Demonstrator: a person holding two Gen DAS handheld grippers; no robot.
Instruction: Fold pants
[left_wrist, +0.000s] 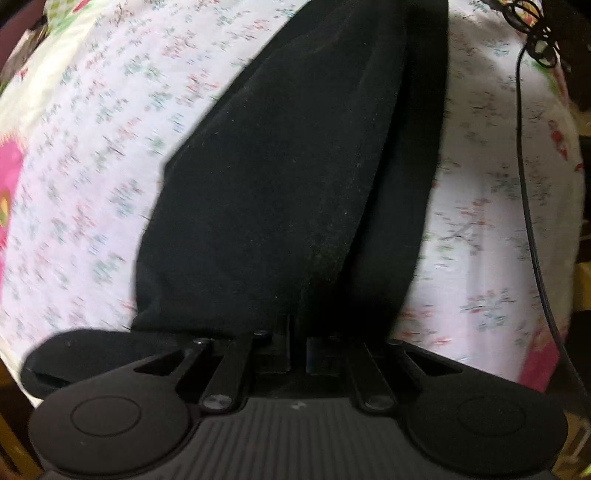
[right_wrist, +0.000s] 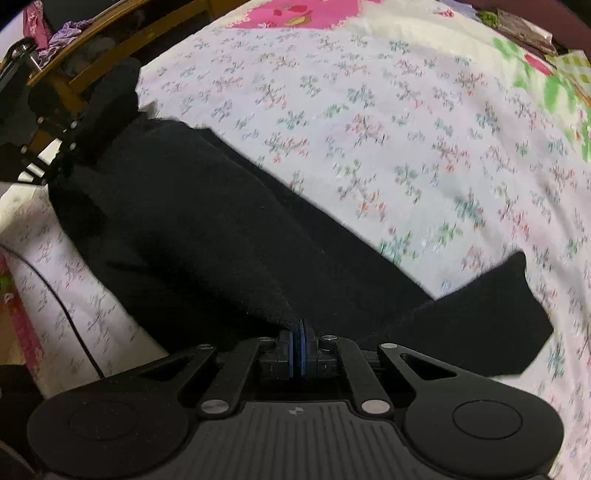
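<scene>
The black pants (left_wrist: 280, 177) are spread lengthwise across the floral bedsheet (left_wrist: 92, 147). One end is pinched by the left gripper (left_wrist: 297, 332), its jaws pressed together on the cloth, and the other end is clamped between the blue pads (right_wrist: 301, 345) of the right gripper (right_wrist: 300, 332). Both ends appear to be held so the fabric can be carried over into a fold.
</scene>
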